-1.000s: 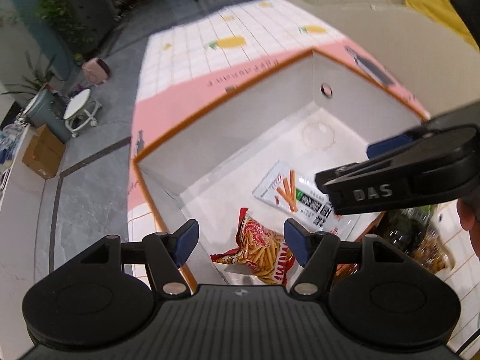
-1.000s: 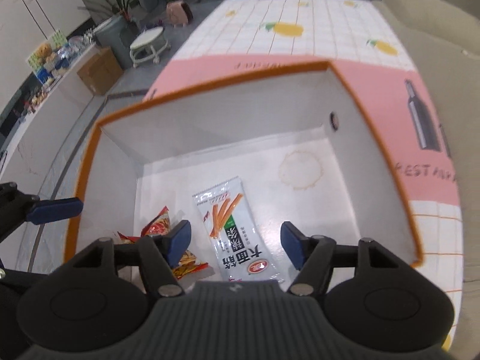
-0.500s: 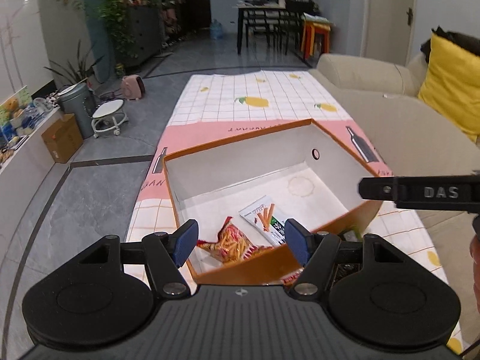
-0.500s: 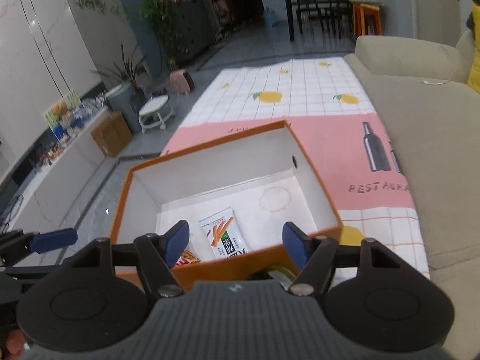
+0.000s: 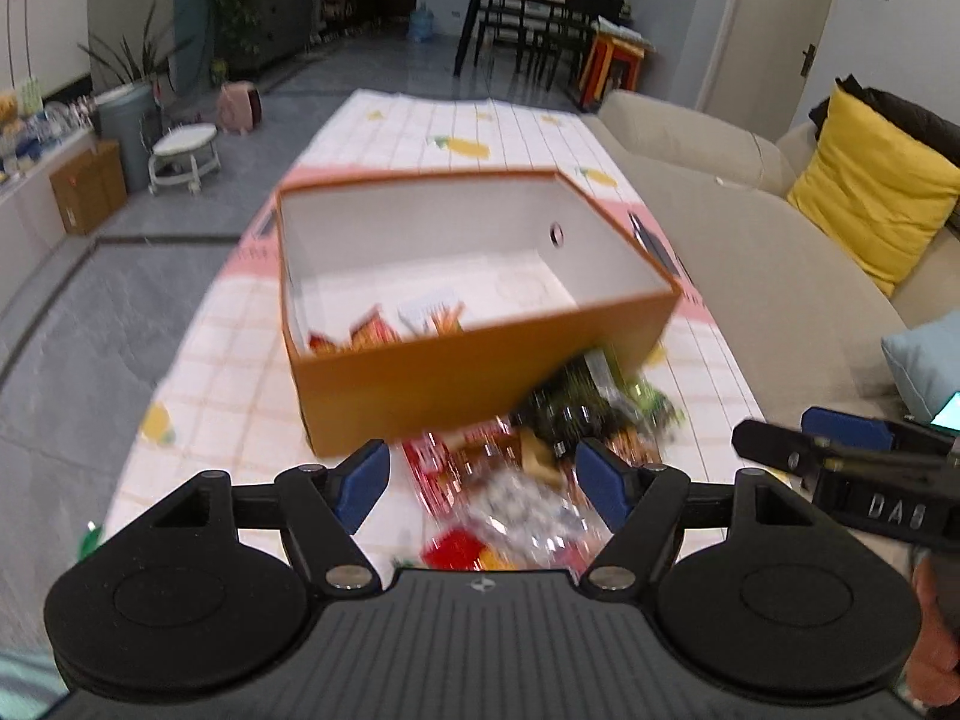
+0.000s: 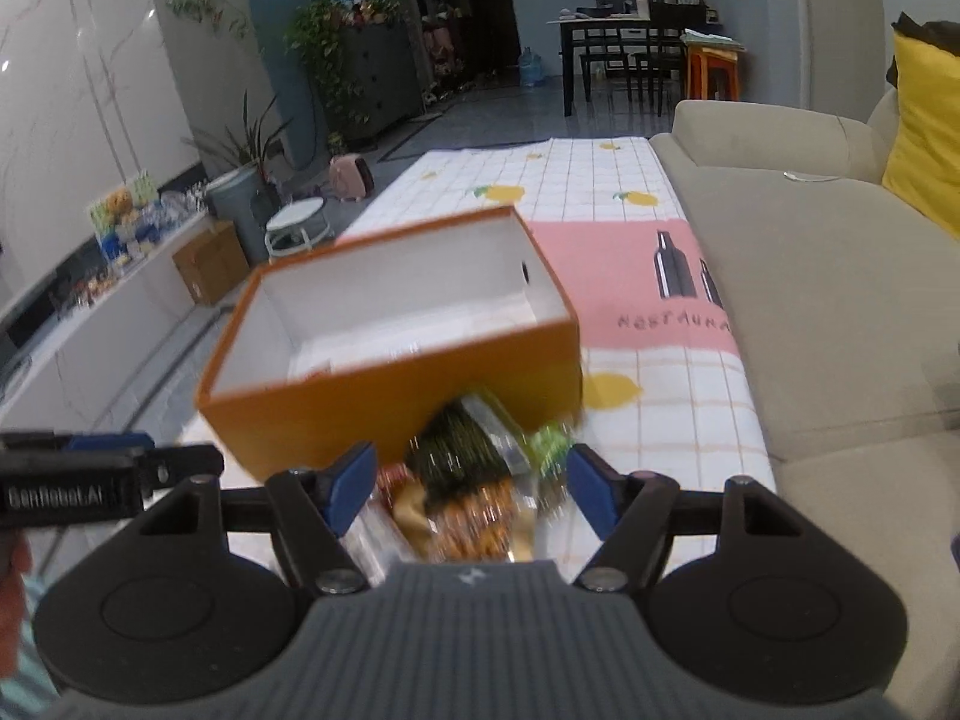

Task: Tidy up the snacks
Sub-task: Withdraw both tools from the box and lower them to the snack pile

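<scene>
Snack packets [image 5: 528, 468] lie in a blurred heap on the checked tablecloth [image 5: 240, 372], against the near wall of the orange box [image 5: 480, 372], at lower centre of both views. Left gripper [image 5: 483, 477] and right gripper [image 6: 471, 480] each hover just short of the heap, fingers spread wide and gripping nothing. Two more packets [image 5: 384, 330] lie inside the box.

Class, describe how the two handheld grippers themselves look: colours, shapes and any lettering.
Both the left gripper and the right gripper are matte black, with a ribbed grey top, two round discs at the sides and blue pads on the fingertips. White lettering marks their sides: "DAS" on the right one, "GenRobot.AI" on the left. No cables show.
</scene>
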`<state>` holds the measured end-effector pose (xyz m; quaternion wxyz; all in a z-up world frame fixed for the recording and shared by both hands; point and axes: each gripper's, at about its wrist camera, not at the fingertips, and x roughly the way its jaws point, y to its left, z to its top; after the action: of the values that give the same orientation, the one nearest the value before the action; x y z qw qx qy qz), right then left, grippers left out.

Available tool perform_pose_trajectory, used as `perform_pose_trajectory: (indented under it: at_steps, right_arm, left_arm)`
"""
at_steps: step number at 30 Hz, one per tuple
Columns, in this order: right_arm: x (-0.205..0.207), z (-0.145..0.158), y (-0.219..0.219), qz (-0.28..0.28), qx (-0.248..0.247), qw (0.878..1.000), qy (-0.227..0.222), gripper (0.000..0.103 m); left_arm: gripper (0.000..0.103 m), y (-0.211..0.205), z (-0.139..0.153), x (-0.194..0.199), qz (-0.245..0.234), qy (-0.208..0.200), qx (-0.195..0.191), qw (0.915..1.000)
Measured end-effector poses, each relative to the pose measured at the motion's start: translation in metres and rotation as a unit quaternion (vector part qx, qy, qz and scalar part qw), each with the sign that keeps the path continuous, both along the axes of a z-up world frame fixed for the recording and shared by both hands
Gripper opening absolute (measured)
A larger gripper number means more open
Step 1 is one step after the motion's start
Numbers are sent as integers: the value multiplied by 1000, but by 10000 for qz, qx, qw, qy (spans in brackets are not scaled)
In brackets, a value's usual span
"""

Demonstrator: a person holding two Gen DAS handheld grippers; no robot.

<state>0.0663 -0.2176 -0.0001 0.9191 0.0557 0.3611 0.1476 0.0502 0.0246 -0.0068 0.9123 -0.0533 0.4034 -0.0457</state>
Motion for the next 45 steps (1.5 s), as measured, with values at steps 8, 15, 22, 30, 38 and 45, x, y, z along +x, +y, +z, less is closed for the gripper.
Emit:
perform_pose_trajectory:
  at_steps: [8, 15, 22, 30, 38, 45]
  right_arm:
    - [-19, -39, 0, 85, -85, 9989, 449, 68]
    - [-20, -65, 24, 495, -296, 9962, 658, 68]
    - [-18, -73, 35, 724, -475, 9944, 608, 68]
    - [-13, -81, 44, 887, -526, 9927, 631, 68]
    - [-10, -85, 61, 1252, -705, 9888, 414, 68]
    - [-2, -91, 76, 1642, -904, 9816, 370, 69]
  left_arm:
    - [83, 2, -43, -10, 8, 993, 23, 9951]
    - [79, -1, -72, -13, -186, 1507, 220, 9882]
    - [76, 2, -91, -4, -153, 1767, 494, 9829]
    - [66, 9, -100, 1, -116, 1875, 361, 9815]
    - [52, 21, -110, 6, -31, 2018, 117, 9793]
    - [49, 24, -89, 3, -10, 1716, 17, 9852]
